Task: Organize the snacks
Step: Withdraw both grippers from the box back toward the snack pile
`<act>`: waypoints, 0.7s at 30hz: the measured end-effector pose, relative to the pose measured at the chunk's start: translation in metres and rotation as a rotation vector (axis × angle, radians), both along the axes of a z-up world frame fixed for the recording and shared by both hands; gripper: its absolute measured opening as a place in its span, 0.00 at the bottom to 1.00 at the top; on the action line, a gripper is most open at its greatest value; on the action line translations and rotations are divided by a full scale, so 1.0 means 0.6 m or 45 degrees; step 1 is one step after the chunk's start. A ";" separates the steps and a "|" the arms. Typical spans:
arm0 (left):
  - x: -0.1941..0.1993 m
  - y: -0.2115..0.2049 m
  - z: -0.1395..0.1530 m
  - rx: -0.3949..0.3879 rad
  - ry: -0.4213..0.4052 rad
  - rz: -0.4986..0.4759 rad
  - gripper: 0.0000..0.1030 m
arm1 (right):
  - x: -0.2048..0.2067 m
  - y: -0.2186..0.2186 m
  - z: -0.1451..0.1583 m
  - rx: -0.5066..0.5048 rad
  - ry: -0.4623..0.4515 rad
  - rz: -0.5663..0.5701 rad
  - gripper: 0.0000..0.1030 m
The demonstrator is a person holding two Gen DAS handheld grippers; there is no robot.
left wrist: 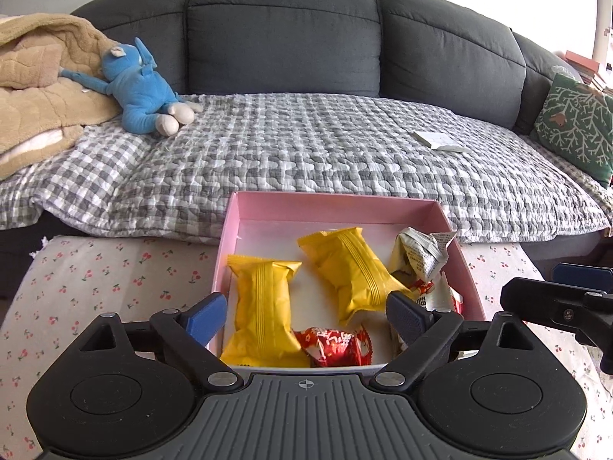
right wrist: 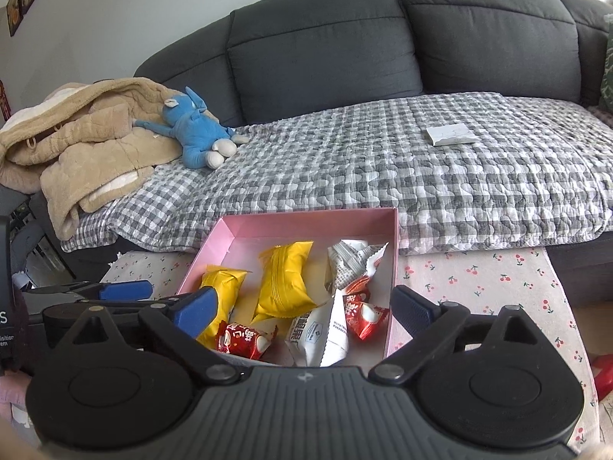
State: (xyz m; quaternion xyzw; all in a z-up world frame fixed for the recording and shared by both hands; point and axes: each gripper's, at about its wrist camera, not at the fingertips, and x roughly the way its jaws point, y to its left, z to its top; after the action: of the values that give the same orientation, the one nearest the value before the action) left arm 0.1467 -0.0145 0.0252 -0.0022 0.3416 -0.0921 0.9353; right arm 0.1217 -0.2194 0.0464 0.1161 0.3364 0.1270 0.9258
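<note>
The left claw (left wrist: pixel 306 314) stands wide with nothing between its blue fingers (left wrist: pixel 205 316), held over the near edge of a pink box (left wrist: pixel 230 230) on the cherry-print tabletop (left wrist: pixel 95 276). Inside the box, seen from the left wrist, one yellow packet (left wrist: pixel 264 310) lies at 9 o'clock, a second yellow packet (left wrist: pixel 350 272) sits near the centre, a red candy (left wrist: pixel 337 347) lies at 6 o'clock, and a crumpled white wrapper (left wrist: pixel 425 253) fills the corner at 2 o'clock. The right claw (right wrist: pixel 302 308) is also wide and empty, over the same box, with a white pouch (right wrist: pixel 318 335) and another red candy (right wrist: pixel 364 316) below it. Beyond the box, at 12 o'clock, stands a grey sofa (left wrist: pixel 283 30) carrying a checked blanket (left wrist: pixel 306 145), with a blue plush toy (left wrist: pixel 141 88) at 10 o'clock.
</note>
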 end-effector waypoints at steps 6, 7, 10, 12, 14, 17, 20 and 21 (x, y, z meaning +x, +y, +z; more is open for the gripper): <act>-0.049 0.030 0.001 0.006 -0.013 0.001 0.94 | -0.037 0.019 0.006 -0.053 0.003 -0.003 0.99; -0.056 0.034 0.001 0.007 -0.010 -0.002 0.94 | -0.043 0.023 0.006 -0.067 0.003 -0.004 0.99; -0.074 0.048 -0.001 0.009 -0.003 -0.005 0.95 | -0.060 0.034 0.004 -0.095 0.008 0.000 0.99; -0.085 0.056 -0.002 0.006 -0.002 -0.009 0.95 | -0.070 0.042 0.001 -0.115 0.013 0.009 0.99; -0.097 0.064 -0.004 0.002 -0.006 -0.011 0.95 | -0.081 0.048 -0.001 -0.129 0.014 0.018 1.00; -0.114 0.072 -0.008 0.012 -0.011 -0.018 0.96 | -0.097 0.058 -0.003 -0.145 0.008 0.023 1.00; -0.132 0.080 -0.016 0.044 -0.026 -0.017 0.97 | -0.113 0.064 -0.007 -0.138 0.000 0.024 1.00; -0.138 0.083 -0.020 0.052 -0.027 -0.019 0.97 | -0.120 0.065 -0.010 -0.130 -0.003 0.026 1.00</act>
State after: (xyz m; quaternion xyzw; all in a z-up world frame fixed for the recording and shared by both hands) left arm 0.0641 0.0354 0.0133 0.0203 0.3334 -0.0920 0.9381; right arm 0.0498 -0.1804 0.0402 0.0651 0.3427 0.1193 0.9296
